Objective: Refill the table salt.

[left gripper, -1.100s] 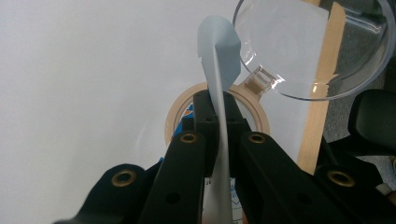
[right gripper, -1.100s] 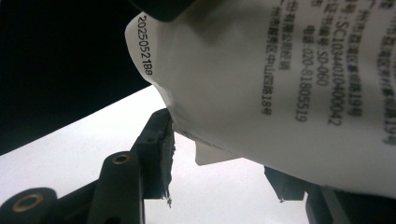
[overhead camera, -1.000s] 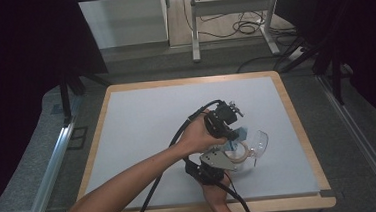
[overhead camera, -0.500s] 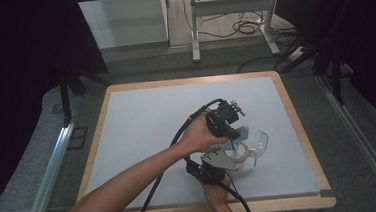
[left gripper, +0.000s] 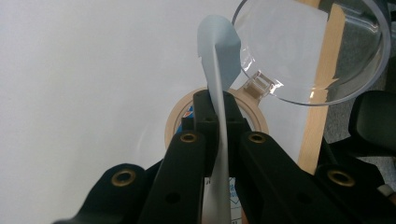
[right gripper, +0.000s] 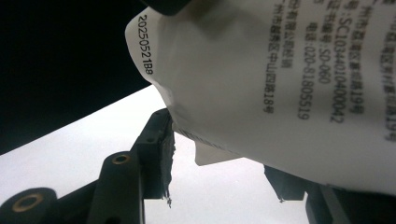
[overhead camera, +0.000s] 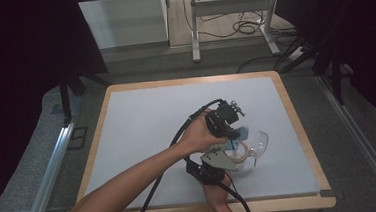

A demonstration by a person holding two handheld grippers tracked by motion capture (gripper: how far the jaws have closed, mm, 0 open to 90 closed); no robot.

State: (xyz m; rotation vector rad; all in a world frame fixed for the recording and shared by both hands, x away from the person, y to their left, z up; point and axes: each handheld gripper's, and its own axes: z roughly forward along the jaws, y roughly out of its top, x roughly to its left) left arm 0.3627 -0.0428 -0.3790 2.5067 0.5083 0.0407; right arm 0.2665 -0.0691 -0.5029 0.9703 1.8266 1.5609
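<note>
Your left gripper jaws clench the pale blue packet; right gripper jaws stand released around its printed side. Next, a tear seems due: grip firmly first.

Pale grey mat on wood-rimmed table; metal desk frame, floor cables beyond.
</note>
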